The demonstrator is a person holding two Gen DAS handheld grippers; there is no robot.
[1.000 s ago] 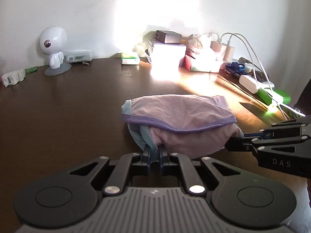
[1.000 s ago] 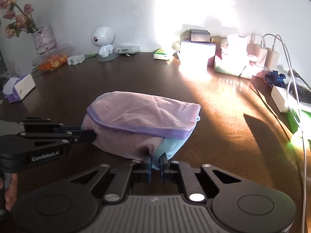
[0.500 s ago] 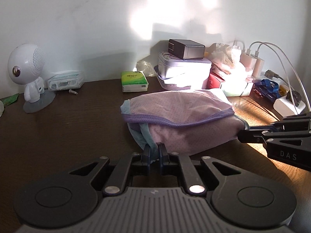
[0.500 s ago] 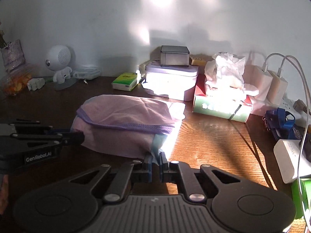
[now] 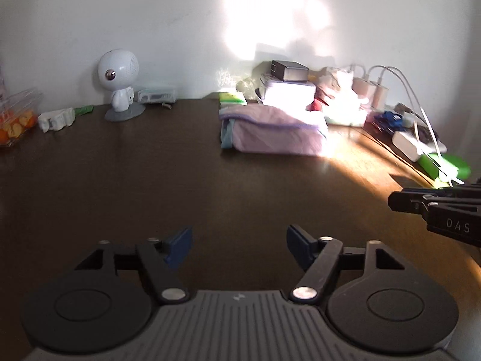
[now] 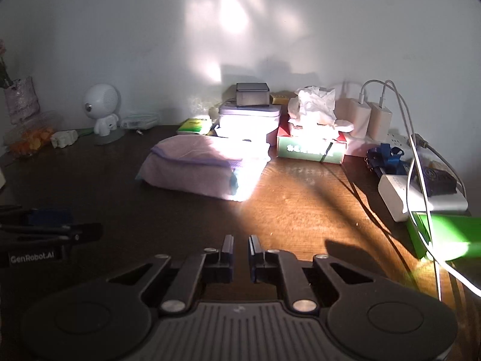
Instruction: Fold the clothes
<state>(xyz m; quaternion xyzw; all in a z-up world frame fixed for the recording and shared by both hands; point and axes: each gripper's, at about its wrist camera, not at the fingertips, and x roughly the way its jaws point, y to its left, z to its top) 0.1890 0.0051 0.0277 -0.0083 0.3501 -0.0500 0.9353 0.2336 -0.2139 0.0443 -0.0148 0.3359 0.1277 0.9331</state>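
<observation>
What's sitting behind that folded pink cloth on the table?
Behind the folded pink cloth are a green tissue packet and a white tin topped by a grey box. The tin's lower front edge is hidden by the cloth.

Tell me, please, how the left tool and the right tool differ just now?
The left tool has its jaws spread wide; the right tool leaves only a narrow gap. Both are empty and hang over the dark table, well back from the folded lilac garment.
</observation>
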